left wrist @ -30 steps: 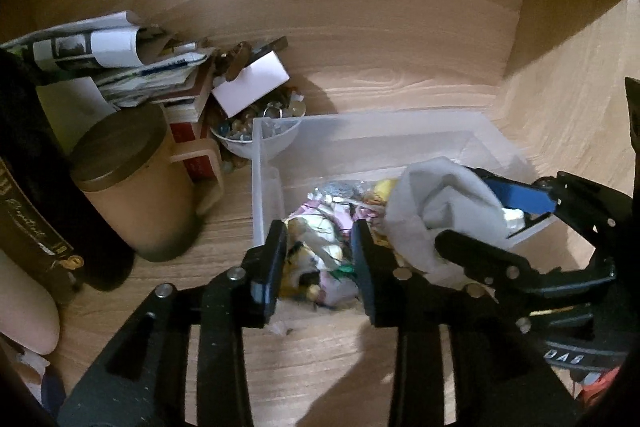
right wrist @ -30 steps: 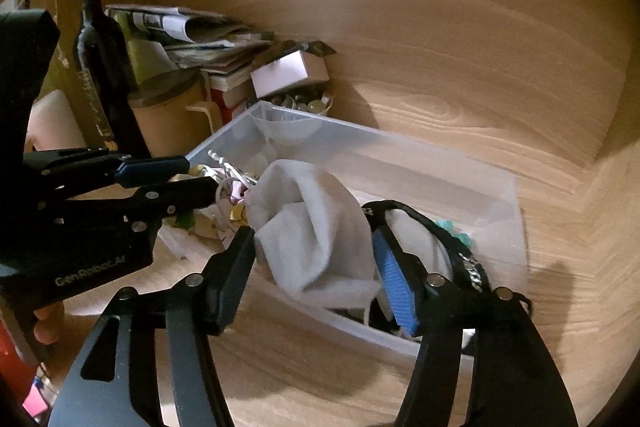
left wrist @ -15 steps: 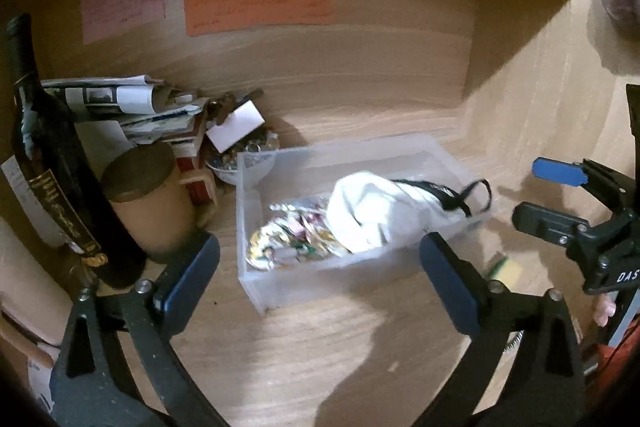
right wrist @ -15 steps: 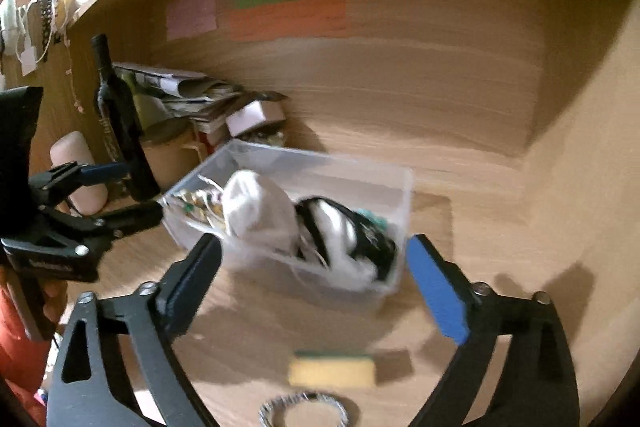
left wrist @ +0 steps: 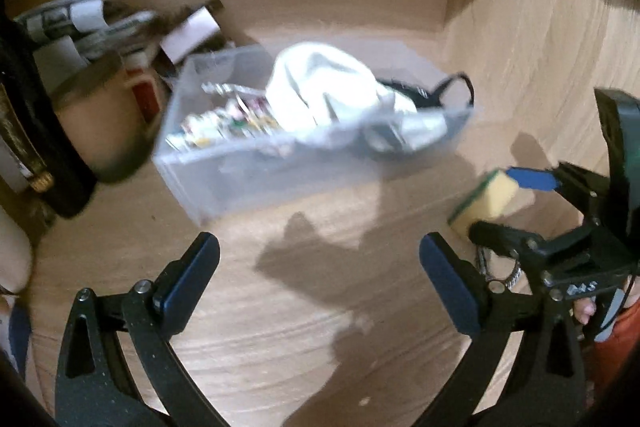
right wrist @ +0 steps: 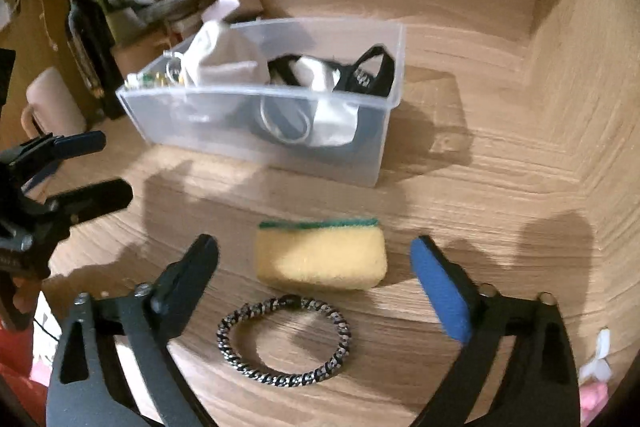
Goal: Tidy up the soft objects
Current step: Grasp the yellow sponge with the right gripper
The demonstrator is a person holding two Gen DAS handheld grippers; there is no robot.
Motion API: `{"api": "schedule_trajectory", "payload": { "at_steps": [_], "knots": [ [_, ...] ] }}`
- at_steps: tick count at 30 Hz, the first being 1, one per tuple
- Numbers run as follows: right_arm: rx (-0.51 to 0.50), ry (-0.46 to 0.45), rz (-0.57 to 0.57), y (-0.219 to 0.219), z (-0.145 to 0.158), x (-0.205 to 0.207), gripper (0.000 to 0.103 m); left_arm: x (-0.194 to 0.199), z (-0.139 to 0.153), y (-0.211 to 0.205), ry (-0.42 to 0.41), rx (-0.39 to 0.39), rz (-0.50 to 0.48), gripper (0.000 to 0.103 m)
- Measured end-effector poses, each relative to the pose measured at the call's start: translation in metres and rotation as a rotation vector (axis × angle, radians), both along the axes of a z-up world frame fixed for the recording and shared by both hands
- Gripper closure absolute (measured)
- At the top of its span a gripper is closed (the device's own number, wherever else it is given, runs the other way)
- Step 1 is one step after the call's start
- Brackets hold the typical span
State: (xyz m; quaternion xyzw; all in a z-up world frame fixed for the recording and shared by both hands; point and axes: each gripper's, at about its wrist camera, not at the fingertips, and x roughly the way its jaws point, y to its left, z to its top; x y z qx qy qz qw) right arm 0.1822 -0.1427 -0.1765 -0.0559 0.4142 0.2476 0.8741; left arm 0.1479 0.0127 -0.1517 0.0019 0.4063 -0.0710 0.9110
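Note:
A yellow sponge with a green scrub side [right wrist: 321,255] lies on the wooden desk in front of a clear plastic bin [right wrist: 256,131]. My right gripper [right wrist: 314,265] is open, its jaws either side of the sponge, not touching it. A braided hair tie [right wrist: 284,341] lies just nearer than the sponge. The bin holds a white cloth [right wrist: 224,61], a black strap [right wrist: 372,73] and small trinkets. My left gripper [left wrist: 320,267] is open and empty, held back from the bin [left wrist: 256,167]. The left wrist view shows the sponge [left wrist: 486,201] between the right gripper's fingers [left wrist: 532,181].
A dark bottle [right wrist: 86,39], a brown lidded jar [left wrist: 92,115], stacked papers and a small box [left wrist: 192,35] crowd the back left. Wooden walls close the back and the right side. Pink items [right wrist: 596,395] lie at the right front edge.
Both grippers pulled back from the bin, leaving the white cloth inside. The right gripper moved down so that its open jaws are around the sponge. The left gripper stayed open.

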Motion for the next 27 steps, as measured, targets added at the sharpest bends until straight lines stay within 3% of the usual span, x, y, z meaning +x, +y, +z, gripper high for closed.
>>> {"api": "schedule_trajectory", "payload": {
  "at_steps": [3,8,11,15,27],
  "knots": [
    [-0.007,0.029,0.019,0.001,-0.007,0.001,0.041,-0.001,-0.008,-0.010,0.022,0.003,-0.023,0.002],
    [0.018,-0.026,-0.008,-0.011,-0.003,-0.010,0.044,-0.005,-0.012,-0.027,0.027,-0.013,-0.064,0.003],
    [0.039,-0.063,-0.046,-0.027,0.005,-0.020,0.044,-0.006,-0.013,-0.043,0.041,-0.013,-0.104,0.017],
    [0.074,-0.093,-0.092,-0.047,0.013,-0.031,0.044,-0.006,-0.018,-0.062,0.066,-0.012,-0.148,0.021],
    [0.121,-0.127,-0.140,-0.073,0.018,-0.052,0.044,-0.010,-0.038,-0.103,0.129,0.043,-0.261,0.065]
  ]
}}
